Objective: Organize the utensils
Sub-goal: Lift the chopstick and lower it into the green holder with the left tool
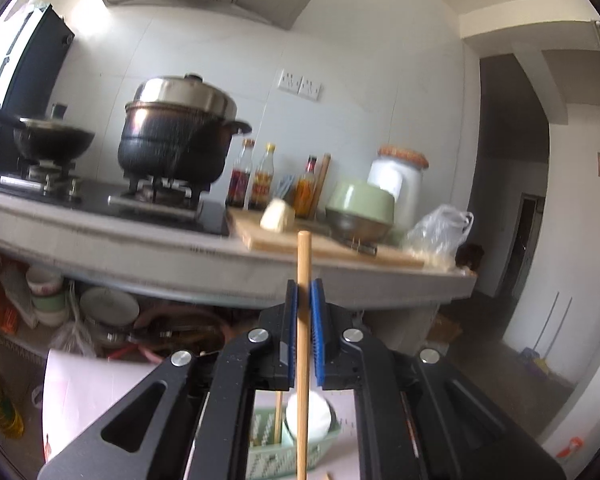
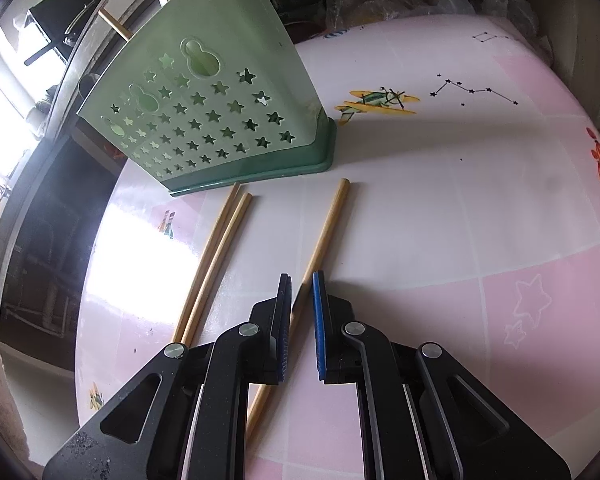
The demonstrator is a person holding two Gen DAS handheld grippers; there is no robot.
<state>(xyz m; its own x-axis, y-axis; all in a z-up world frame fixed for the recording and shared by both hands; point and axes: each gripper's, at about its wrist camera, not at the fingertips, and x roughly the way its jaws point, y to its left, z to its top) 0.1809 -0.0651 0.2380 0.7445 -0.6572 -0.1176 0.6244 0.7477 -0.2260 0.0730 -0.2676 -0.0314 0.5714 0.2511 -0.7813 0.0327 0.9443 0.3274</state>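
while held about level, left claw [image 1: 304,292] clamps an upright chopstick [image 1: 303,320], right claw [image 2: 302,288] tilted down, clenched empty

Green star-cut holder [image 2: 204,120], perhaps plastic.

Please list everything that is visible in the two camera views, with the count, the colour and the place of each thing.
chopstick held: 1, light wood, upright between the left gripper's pads
chopsticks on table: 3, light wood, two side by side and one apart, in front of the holder
utensil holder: 1, green with star holes, on the table, a chopstick end showing above its rim
table: 1, pink and white with drawings
steamer pot: 1, dark with steel lid, on the stove
wok: 1, black, on the stove's far burner
sauce bottles: 3, by the wall
cutting board: 1, wood, on the counter
left gripper: black, blue pads, shut on the chopstick
right gripper: black, blue pads, nearly closed above the single chopstick
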